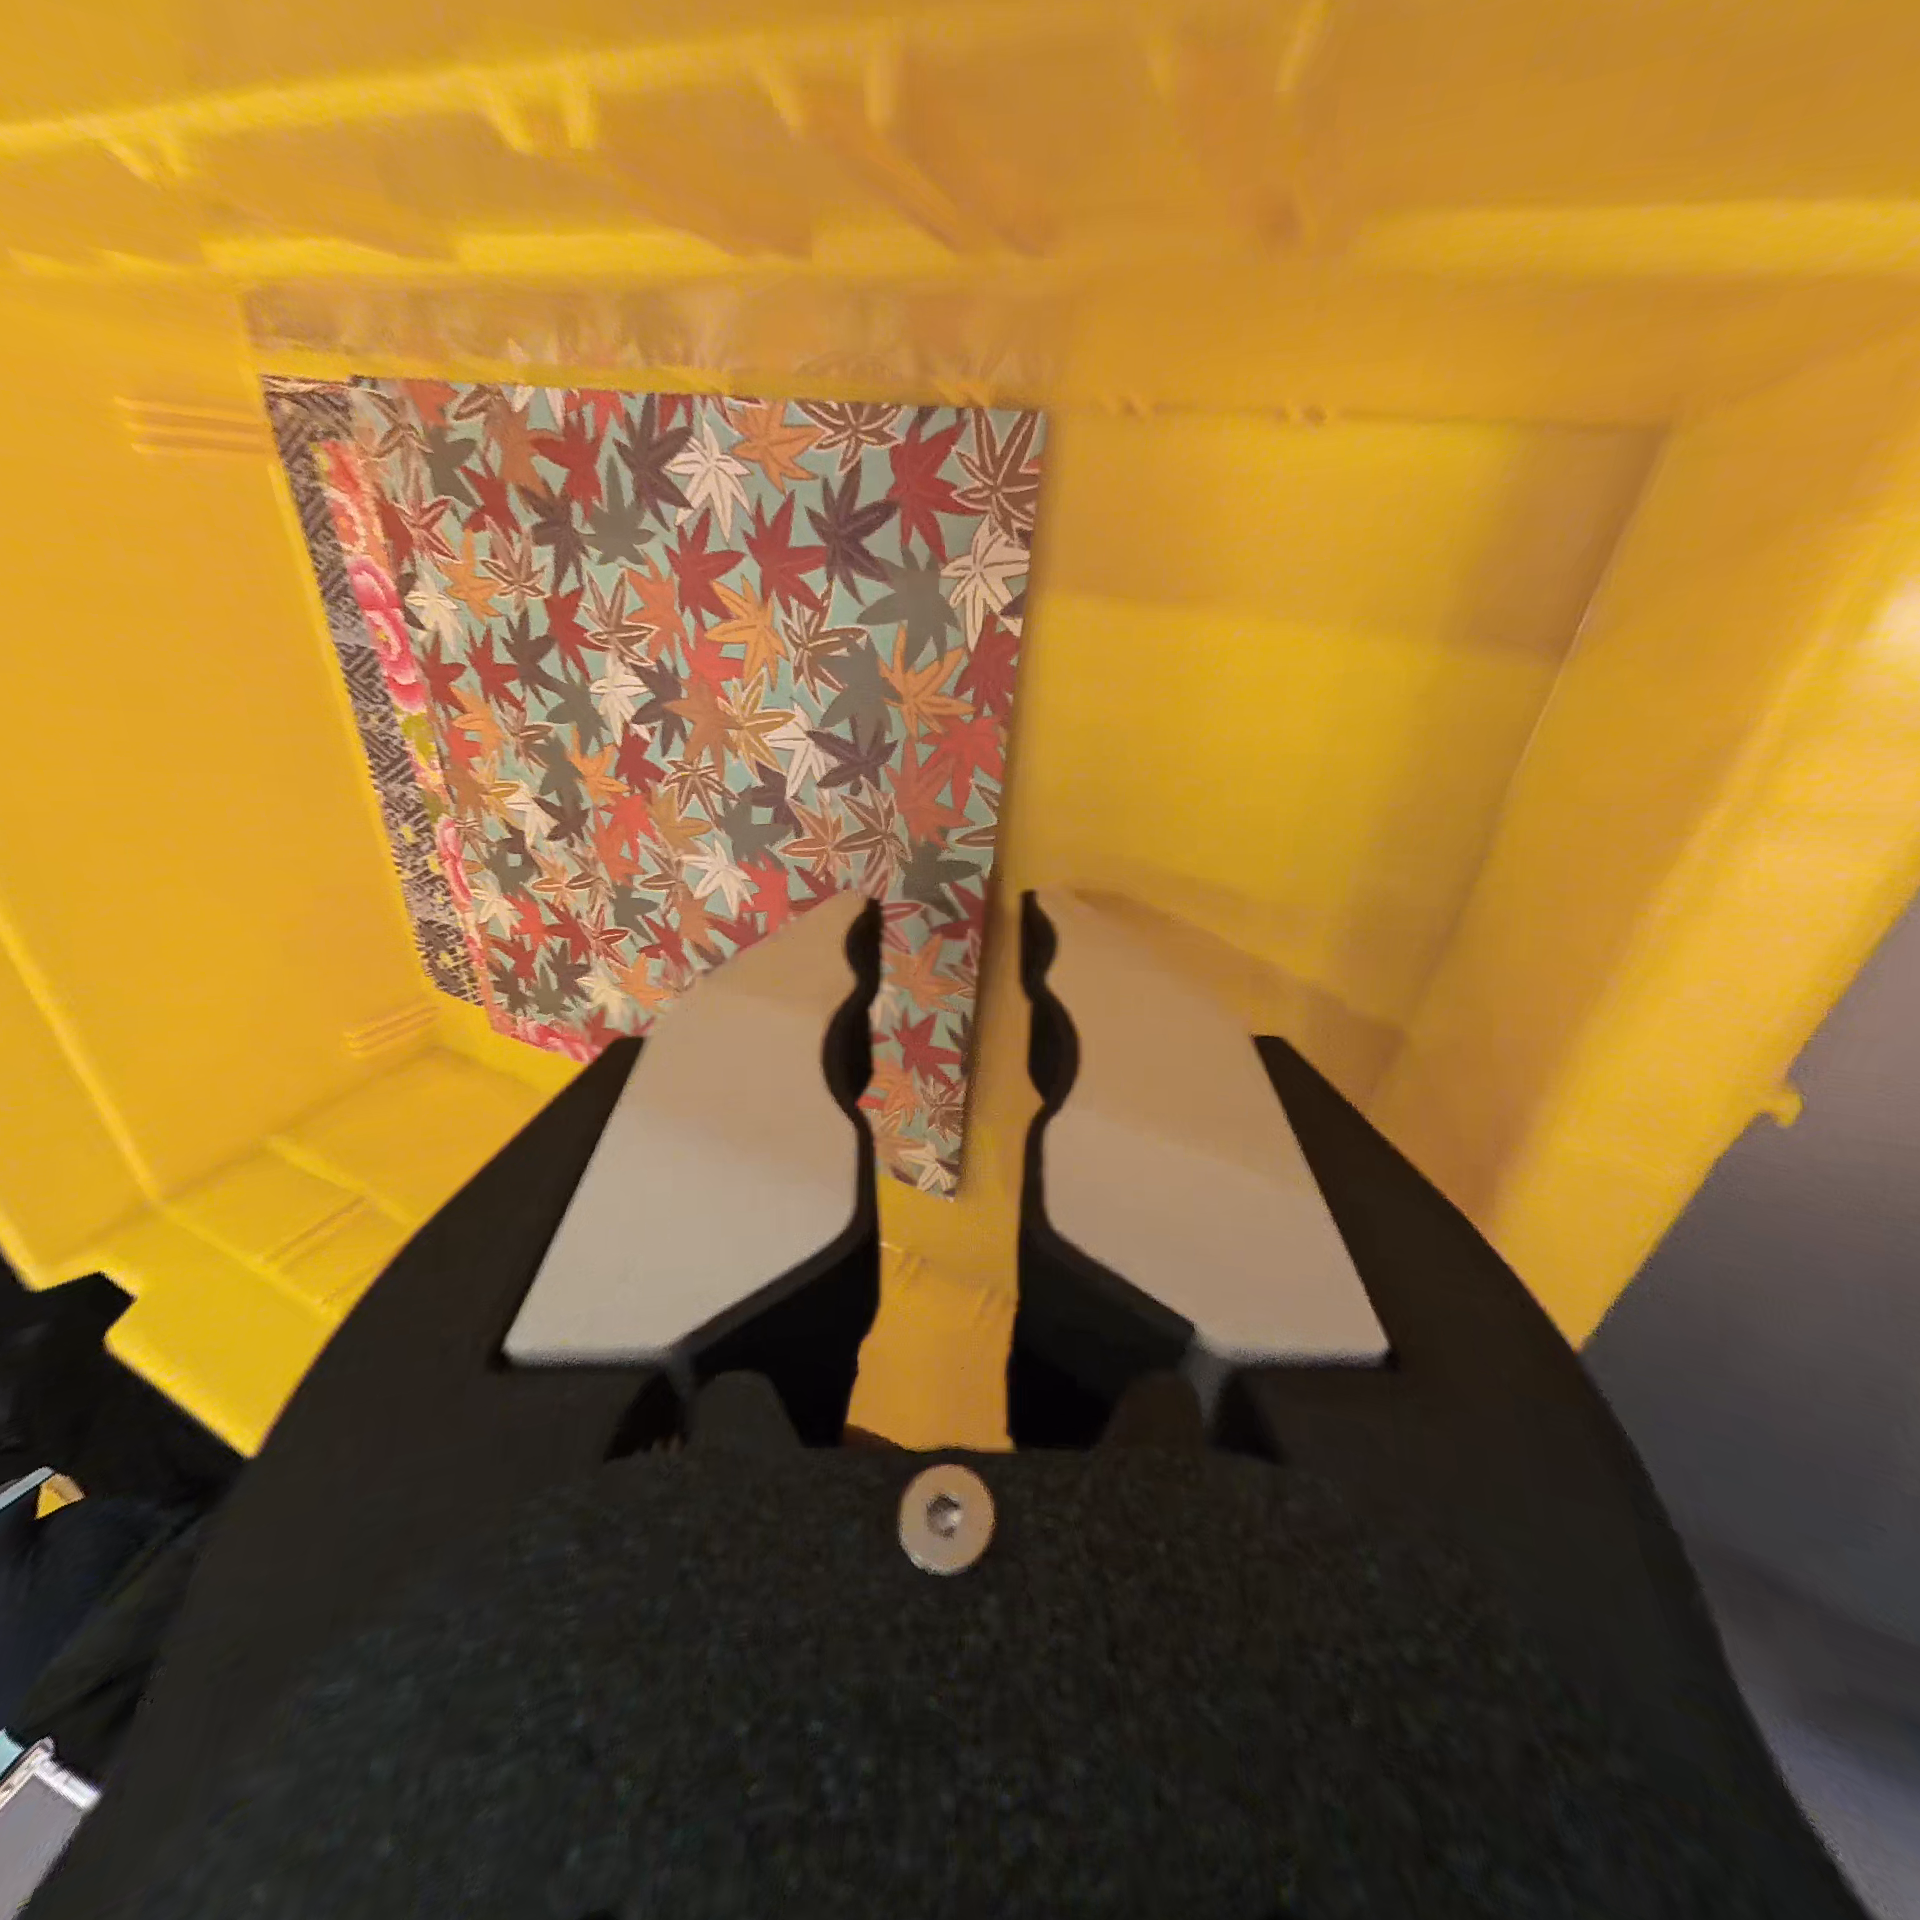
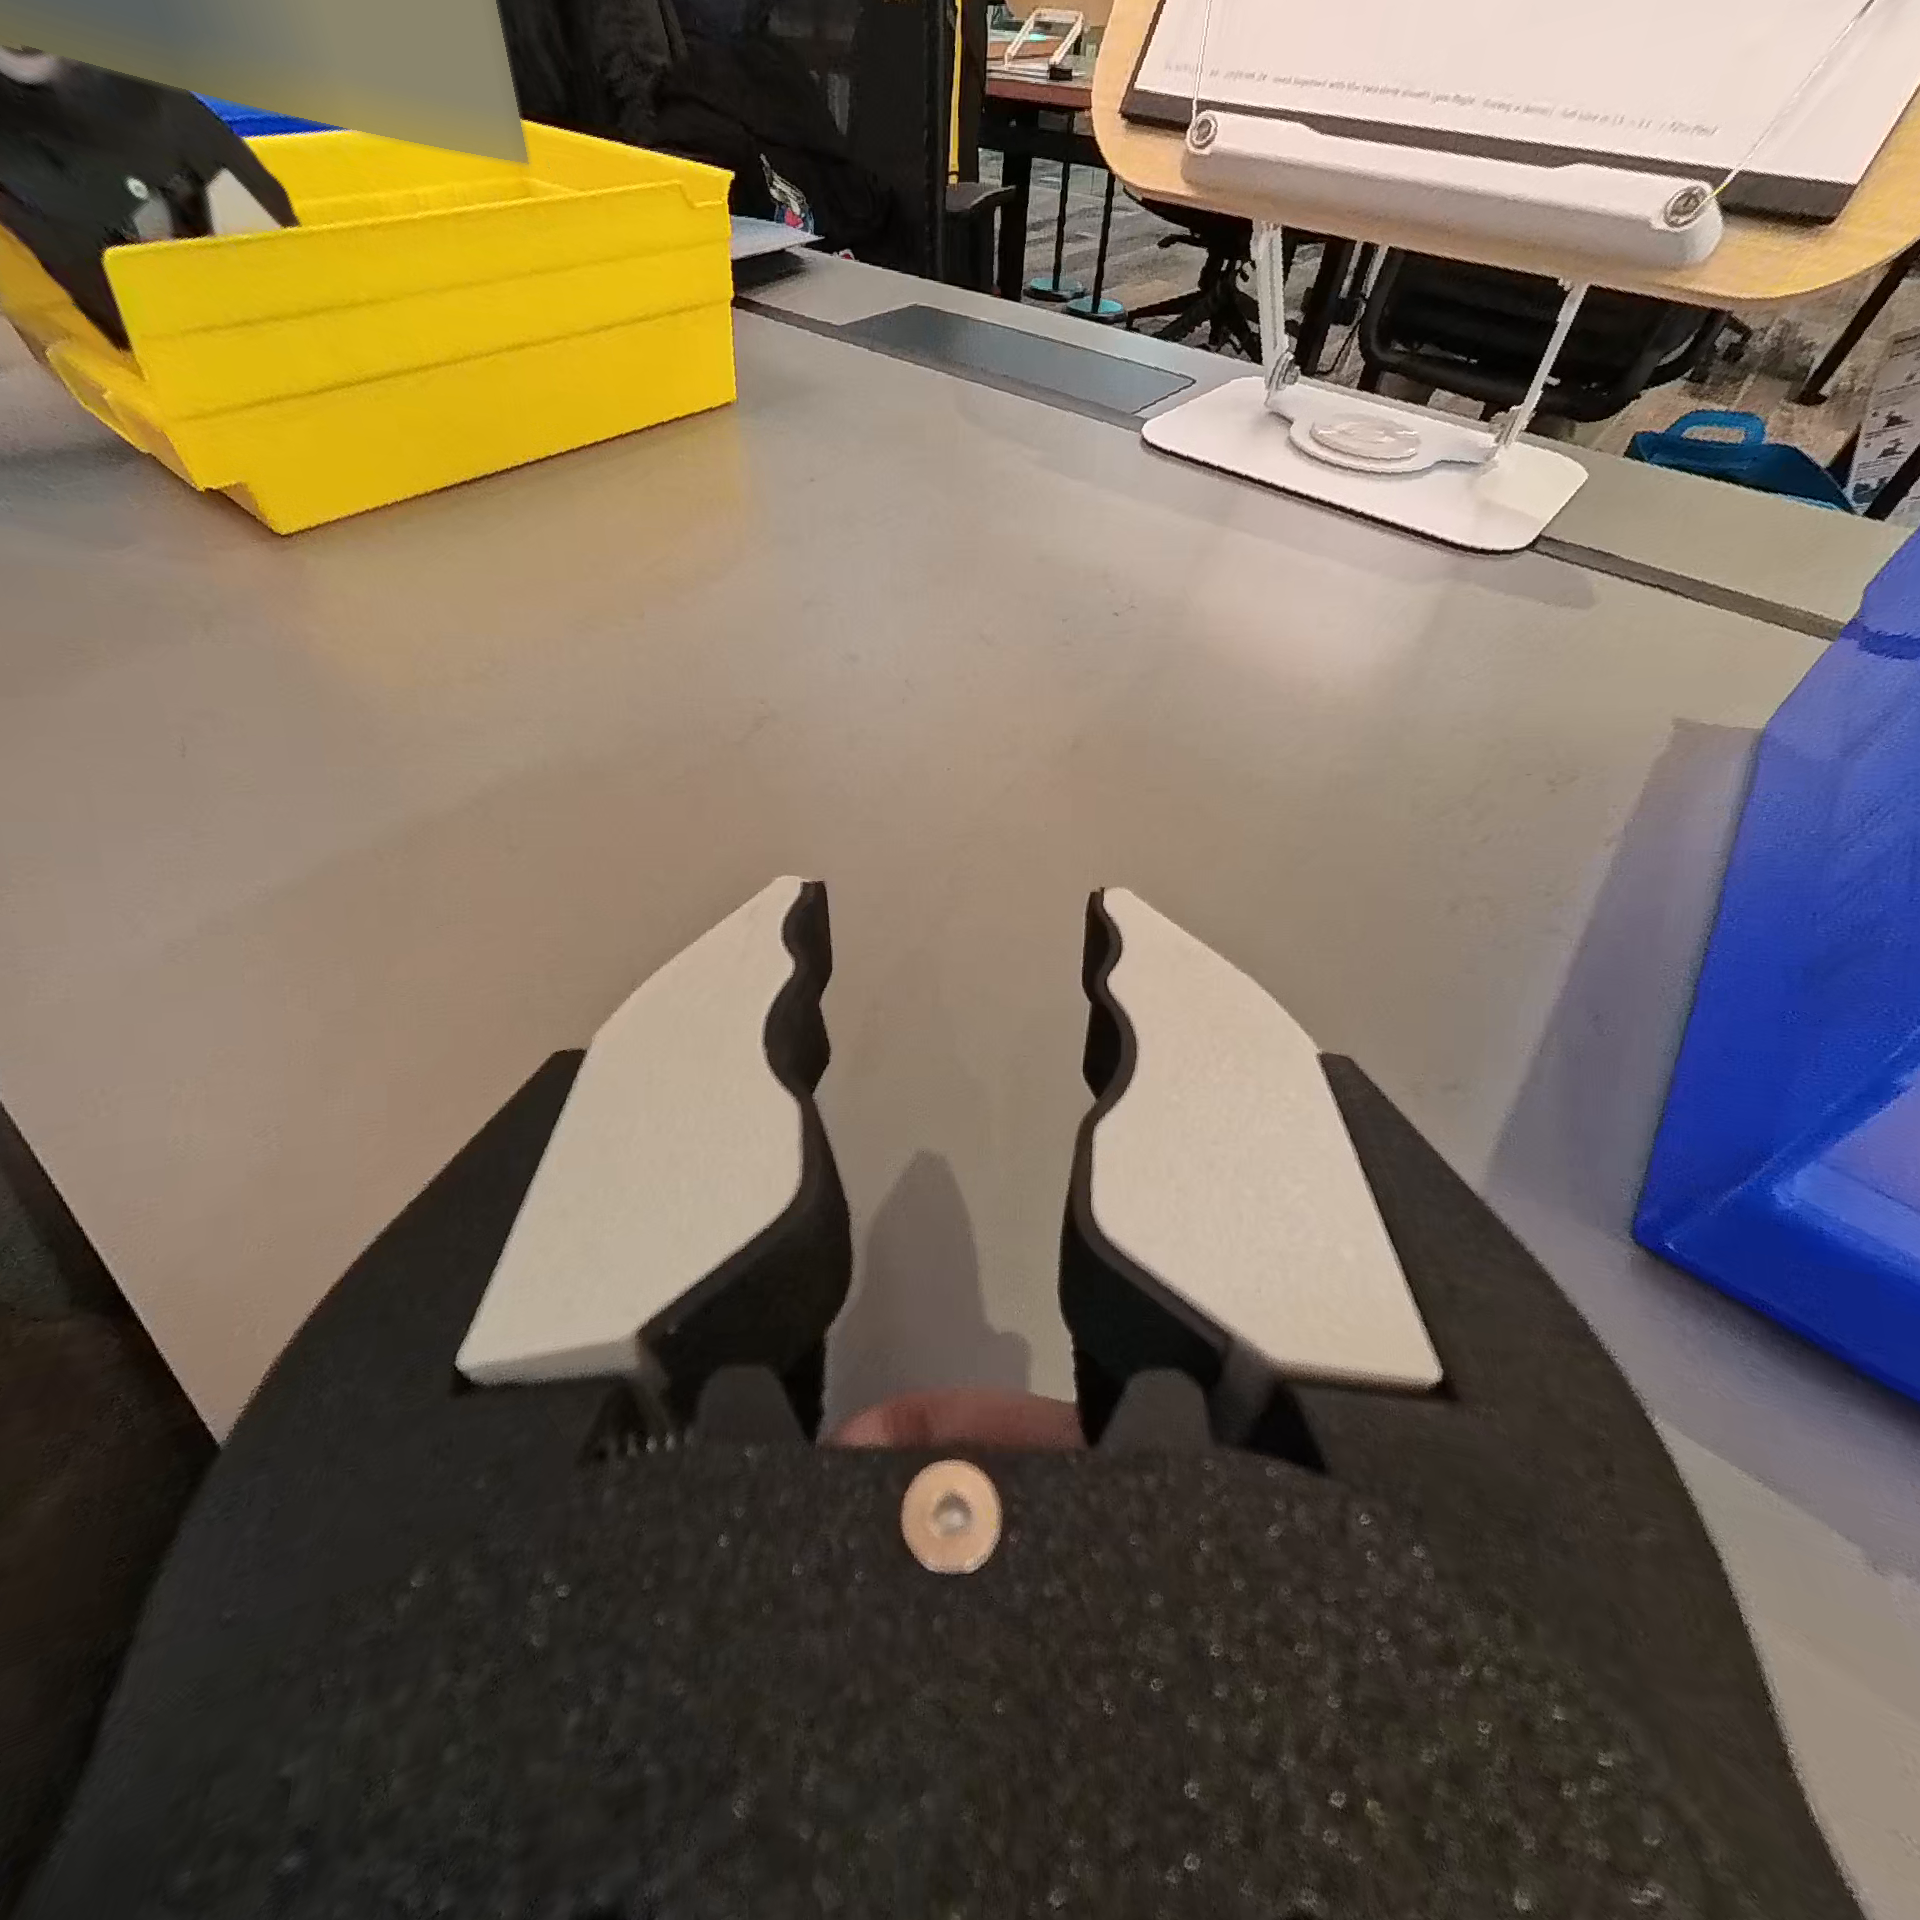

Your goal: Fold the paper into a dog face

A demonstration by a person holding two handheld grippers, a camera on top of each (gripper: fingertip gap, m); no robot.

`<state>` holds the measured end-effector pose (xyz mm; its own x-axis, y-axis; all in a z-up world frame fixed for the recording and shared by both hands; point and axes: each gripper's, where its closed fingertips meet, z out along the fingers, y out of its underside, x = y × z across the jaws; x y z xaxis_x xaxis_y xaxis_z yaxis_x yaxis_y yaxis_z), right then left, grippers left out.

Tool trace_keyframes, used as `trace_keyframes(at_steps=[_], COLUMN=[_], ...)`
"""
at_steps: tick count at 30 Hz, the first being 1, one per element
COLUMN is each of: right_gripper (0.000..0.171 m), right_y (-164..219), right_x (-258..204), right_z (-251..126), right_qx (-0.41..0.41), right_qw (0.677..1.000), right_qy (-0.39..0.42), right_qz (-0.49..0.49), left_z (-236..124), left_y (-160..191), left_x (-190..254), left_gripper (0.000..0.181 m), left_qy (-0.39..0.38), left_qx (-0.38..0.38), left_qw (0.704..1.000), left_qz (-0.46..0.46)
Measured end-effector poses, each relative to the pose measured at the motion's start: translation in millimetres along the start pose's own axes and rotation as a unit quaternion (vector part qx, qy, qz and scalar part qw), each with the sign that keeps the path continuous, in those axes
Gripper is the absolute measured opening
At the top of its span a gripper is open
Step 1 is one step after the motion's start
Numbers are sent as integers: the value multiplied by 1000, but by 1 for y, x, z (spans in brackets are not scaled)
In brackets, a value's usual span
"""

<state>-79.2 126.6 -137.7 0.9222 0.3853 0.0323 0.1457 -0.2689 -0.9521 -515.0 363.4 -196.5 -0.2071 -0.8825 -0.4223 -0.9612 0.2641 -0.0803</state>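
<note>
In the left wrist view, a stack of square patterned papers (image 1: 717,675) lies on the floor of a yellow bin (image 1: 1299,727). The top sheet has coloured maple leaves on teal; a floral sheet shows under its left edge. My left gripper (image 1: 951,914) is open, inside the bin, with its fingertips over the top sheet's near right edge, holding nothing. My right gripper (image 2: 956,904) is open and empty above the bare grey table (image 2: 727,727). The right wrist view shows the yellow bin (image 2: 436,343) at the far left, with the left gripper (image 2: 135,197) reaching into it.
A blue bin (image 2: 1808,1039) stands at the right edge of the table. A white stand (image 2: 1371,457) holding a board with a page is at the back right. Office chairs and desks are beyond the table.
</note>
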Motion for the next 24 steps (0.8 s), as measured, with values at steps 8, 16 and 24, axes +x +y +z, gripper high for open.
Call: trace_keyframes(at_steps=[8, 16, 24], right_gripper=[46, 46, 46], right_y=[-1, 0, 0], right_x=[2, 4, 4], right_z=[-2, -3, -2], right_qx=[1, 1, -2], right_qw=[1000, 1000, 1000], right_qy=[1, 4, 4], right_qz=[1, 4, 3], left_z=[5, 12, 9], left_y=[-4, -4, -5], left_x=[-5, -9, -21], left_gripper=[31, 0, 0], left_qy=[26, -26, -77], left_qx=[-3, 3, 16], left_qw=[1000, 999, 996], left_qz=[-3, 44, 46])
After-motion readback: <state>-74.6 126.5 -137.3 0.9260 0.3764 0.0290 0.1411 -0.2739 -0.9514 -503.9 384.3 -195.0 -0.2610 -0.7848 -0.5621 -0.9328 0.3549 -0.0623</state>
